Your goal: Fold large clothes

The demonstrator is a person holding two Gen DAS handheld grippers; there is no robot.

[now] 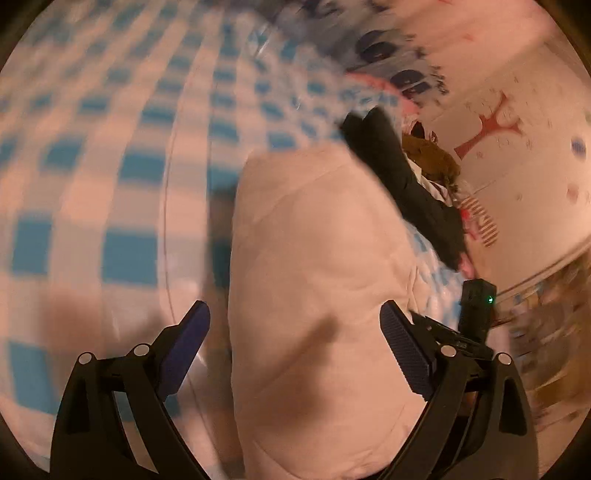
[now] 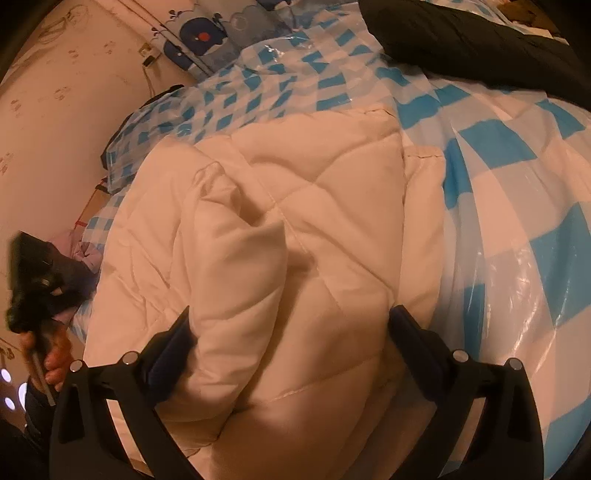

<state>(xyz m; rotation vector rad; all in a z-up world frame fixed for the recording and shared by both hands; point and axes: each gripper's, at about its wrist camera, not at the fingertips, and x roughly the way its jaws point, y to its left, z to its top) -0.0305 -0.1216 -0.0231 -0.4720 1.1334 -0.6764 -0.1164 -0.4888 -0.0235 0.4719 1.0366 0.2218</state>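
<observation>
Blue-checked bed cover (image 2: 517,155), whale-print pillow (image 2: 199,33), patterned wall (image 2: 66,122), warm light

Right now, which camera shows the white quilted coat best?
The right wrist view: the white quilted coat is sharp there, its stitching, folds and edges plain on the blue checked cover. The left wrist view shows the coat only as a blurred pale shape.

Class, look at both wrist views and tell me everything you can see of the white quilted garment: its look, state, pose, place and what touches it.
The white quilted garment is puffy and cream-white, stitched in a diamond pattern, seemingly padded fabric. It lies partly folded, one padded part doubled over its middle, on the blue-and-white checked plastic sheet. The right gripper hangs over it with open jaws, its left finger against the fold. The left gripper also straddles it, open. A black garment lies beyond, apart.
</observation>
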